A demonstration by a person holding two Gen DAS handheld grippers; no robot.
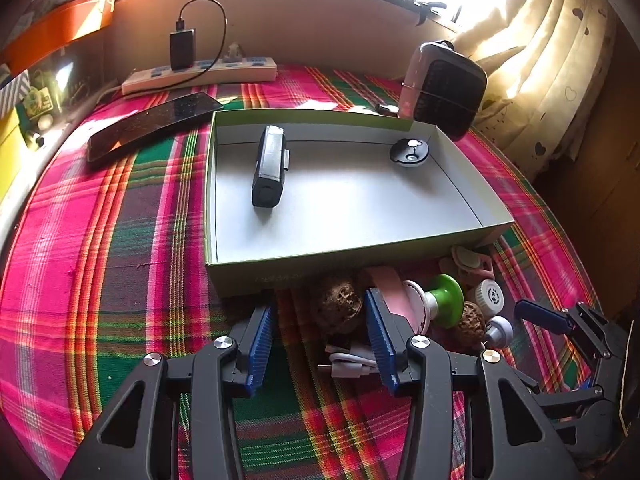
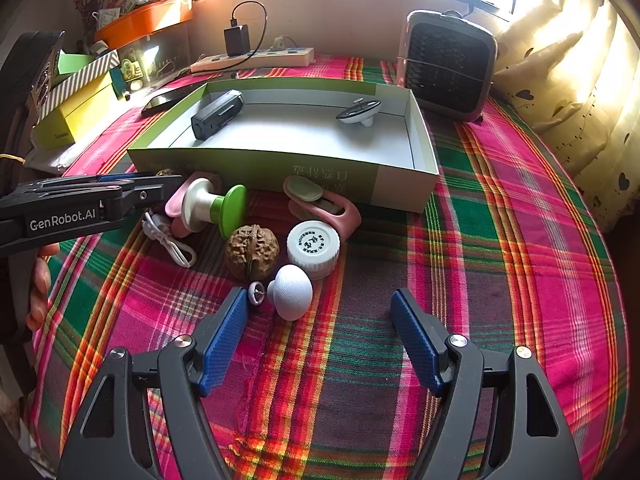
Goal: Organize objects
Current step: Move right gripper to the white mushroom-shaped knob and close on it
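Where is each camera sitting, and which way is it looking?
Left wrist view: sits on the left gripper, looking down and forward at a walnut and the box; its open fingers show.
Right wrist view: sits on the right gripper, facing the white knob; its open fingers and a person's fingers show.
Both share the box, the black device and the fan.
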